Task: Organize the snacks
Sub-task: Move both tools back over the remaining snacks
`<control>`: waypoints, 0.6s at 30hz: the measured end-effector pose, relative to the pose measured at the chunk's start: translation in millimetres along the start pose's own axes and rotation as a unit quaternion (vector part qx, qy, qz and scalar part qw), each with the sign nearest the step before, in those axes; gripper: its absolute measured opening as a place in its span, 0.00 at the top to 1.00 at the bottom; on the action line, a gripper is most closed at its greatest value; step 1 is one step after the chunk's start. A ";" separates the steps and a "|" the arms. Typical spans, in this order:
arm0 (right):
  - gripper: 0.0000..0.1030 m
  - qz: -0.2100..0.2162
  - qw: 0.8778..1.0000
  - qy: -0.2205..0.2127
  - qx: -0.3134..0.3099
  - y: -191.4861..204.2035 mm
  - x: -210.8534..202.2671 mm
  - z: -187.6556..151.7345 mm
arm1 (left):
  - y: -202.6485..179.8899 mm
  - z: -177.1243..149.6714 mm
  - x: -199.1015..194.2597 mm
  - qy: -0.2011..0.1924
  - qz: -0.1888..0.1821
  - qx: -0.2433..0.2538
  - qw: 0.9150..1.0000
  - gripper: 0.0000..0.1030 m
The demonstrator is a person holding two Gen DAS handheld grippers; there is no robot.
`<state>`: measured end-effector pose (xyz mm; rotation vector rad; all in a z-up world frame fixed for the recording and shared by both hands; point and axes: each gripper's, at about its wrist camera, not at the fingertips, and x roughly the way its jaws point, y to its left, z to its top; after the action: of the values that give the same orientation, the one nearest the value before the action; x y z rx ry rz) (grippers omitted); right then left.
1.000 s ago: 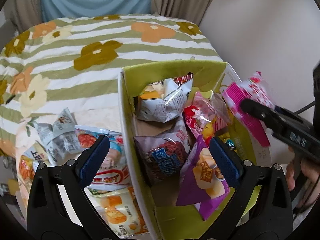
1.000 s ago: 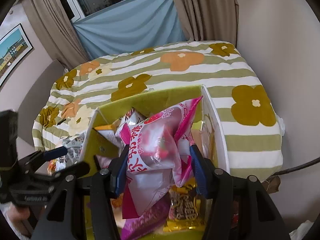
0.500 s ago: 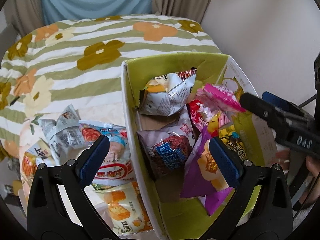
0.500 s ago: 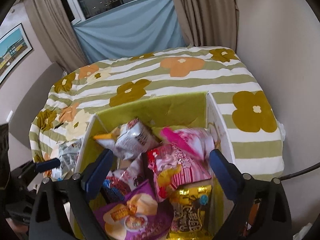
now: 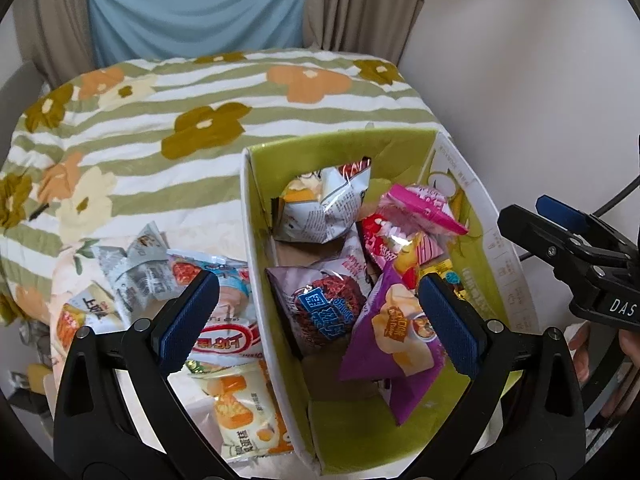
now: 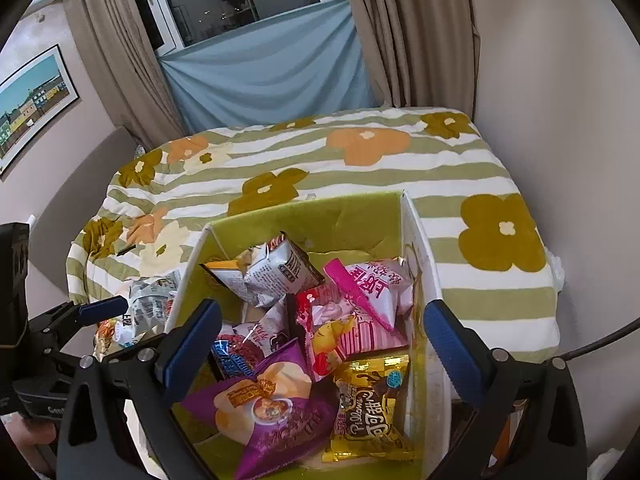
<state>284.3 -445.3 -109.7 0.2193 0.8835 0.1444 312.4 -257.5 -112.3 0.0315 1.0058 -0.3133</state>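
So the lime-green cardboard box (image 6: 360,216) with white outer walls sits on a bed covered by a green-and-white striped quilt with big flowers (image 5: 160,92), pushed up toward the bed's right edge, close to the beige wall. The right tool (image 6: 322,344) hangs over the box with its blue pads spread wide and nothing between them; its jaws have just been opening, and the pink-and-white snack bag (image 6: 376,288) now lies in the box's far right corner, leaning on the right wall. Packed around it: a white foil bag (image 6: 268,276) against the far wall, a red-and-pink striped pack (image 6: 340,332) in the middle, a purple chip bag (image 6: 268,404) and a gold foil pack (image 6: 372,408) at the near end, and a dark maroon bag with a blue label (image 5: 320,308) along the left wall. Not much bare floor left in there, just a strip of green at the near end. The left tool (image 5: 318,316) is also spread apart and empty, straddling the box's left wall. Outside that wall a loose pile waits on the quilt: a grey-white wrapper (image 5: 136,268), a pale blue pack with a red oval logo (image 5: 224,332) and a white pack with orange pieces (image 5: 240,412). The far half of the bed is wide open.
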 end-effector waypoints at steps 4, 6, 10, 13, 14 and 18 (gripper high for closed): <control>0.02 -0.002 1.000 0.009 -0.014 2.1 -8.4 -2.2 | 2.2 -6.6 -13.6 -0.003 0.010 0.000 1.000 0.04; 0.02 0.001 1.000 0.009 -0.021 5.5 -12.2 -5.1 | 7.2 -12.8 -21.6 -0.005 0.014 -0.002 1.000 0.04; 0.02 0.011 1.000 0.001 -0.022 17.3 -23.0 -13.4 | 23.1 -25.6 -40.0 -0.009 0.018 -0.009 1.000 0.04; 0.02 0.024 0.999 -0.004 -0.022 34.3 -33.3 -18.8 | 41.2 -37.0 -58.1 -0.019 0.020 -0.014 1.000 0.04; 0.02 0.028 0.999 -0.006 -0.022 40.3 -36.6 -20.7 | 48.4 -41.0 -63.6 -0.022 0.022 -0.016 0.999 0.04; 0.02 0.035 0.999 -0.020 -0.023 74.0 -49.7 -31.2 | 92.2 -54.6 -86.4 -0.032 0.022 -0.032 0.999 0.04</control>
<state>226.3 -380.3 -73.2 0.2097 0.8318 0.2248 249.7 -139.1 -80.5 -0.0136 0.9490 -0.2409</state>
